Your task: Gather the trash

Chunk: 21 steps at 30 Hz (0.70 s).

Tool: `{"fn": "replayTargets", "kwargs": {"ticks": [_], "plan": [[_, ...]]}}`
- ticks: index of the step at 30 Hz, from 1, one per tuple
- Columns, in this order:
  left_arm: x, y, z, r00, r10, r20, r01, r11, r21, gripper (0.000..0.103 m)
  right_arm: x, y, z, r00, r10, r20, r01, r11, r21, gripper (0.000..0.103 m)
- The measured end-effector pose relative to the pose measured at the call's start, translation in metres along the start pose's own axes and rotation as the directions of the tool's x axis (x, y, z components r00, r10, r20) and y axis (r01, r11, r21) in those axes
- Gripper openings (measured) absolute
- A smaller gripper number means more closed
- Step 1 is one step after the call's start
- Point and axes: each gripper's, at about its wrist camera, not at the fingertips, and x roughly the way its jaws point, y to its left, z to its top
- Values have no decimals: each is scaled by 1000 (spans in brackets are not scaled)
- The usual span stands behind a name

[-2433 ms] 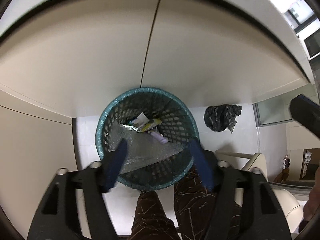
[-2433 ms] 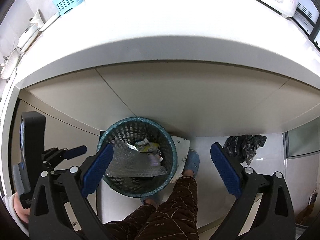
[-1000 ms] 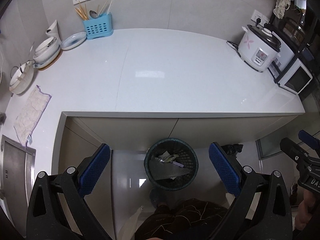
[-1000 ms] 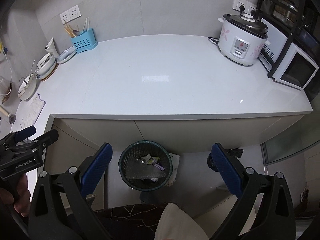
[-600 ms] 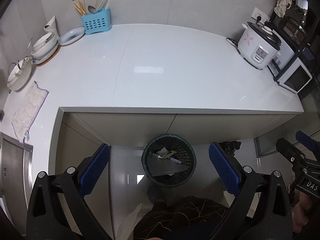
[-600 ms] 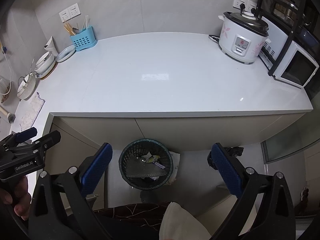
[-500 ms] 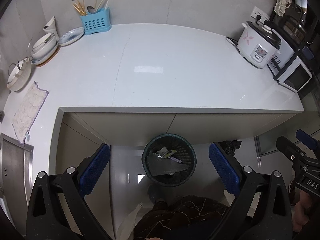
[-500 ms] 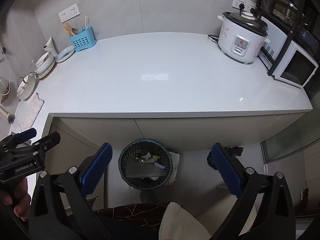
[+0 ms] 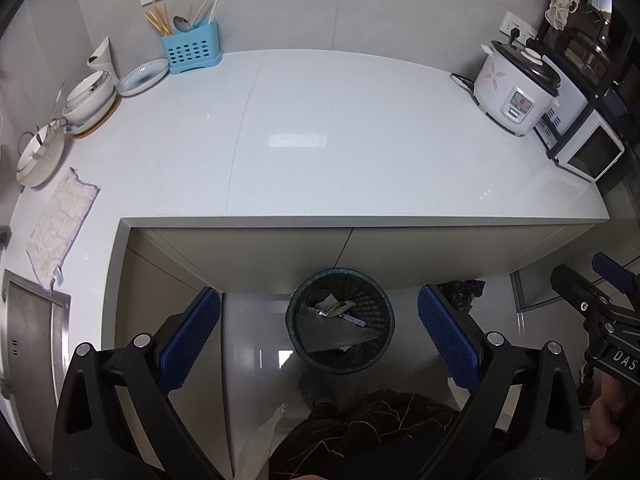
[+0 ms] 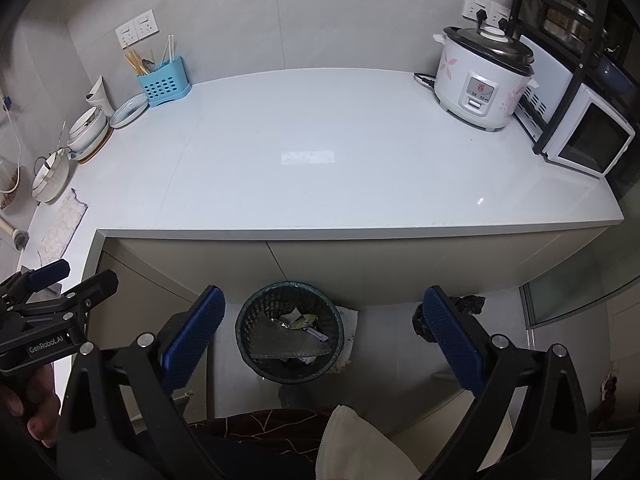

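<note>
A dark green mesh waste basket (image 9: 362, 354) (image 10: 256, 350) stands on the floor against the cabinet front, below the counter edge. Inside lie a grey sheet (image 9: 334, 330) (image 10: 284, 342) and several crumpled wrappers (image 9: 336, 307) (image 10: 300, 322). My left gripper (image 9: 319, 338) hangs high above the basket, open, nothing between its blue pads. My right gripper (image 10: 324, 340) is open too and holds nothing, at the same height. Each gripper shows at the edge of the other's view, held by a hand.
The white counter (image 9: 360, 152) (image 10: 340, 168) carries a rice cooker (image 9: 516, 88) (image 10: 482, 80), a microwave (image 10: 588, 136), a blue utensil holder (image 9: 190, 50), bowls (image 9: 88, 98) and a cloth (image 9: 60, 220). A black bag (image 9: 464, 288) lies on the floor right of the basket. The person's legs fill the bottom.
Both grippers rose from just over the basket to well above counter height and now hold nearly still. The left gripper's fingers spread wider. Nothing was picked up.
</note>
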Motion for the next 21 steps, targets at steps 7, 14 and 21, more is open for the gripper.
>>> {"fn": "replayTargets", "kwargs": {"ticks": [7,14,21], "plan": [[-2,0,2,1000,-1,4,1,1000,6,97,2,1,2,1000,-6,-3,6,1000,-1,95],[-2,0,3,1000,-5,1,5,1000,15,97,2,2,4,1000,-10,1,10,1000,-6,95],[-1,0,4,1000,-10,-2,10,1000,16,97,3,3,4,1000,-6,4,6,1000,-6,95]]}}
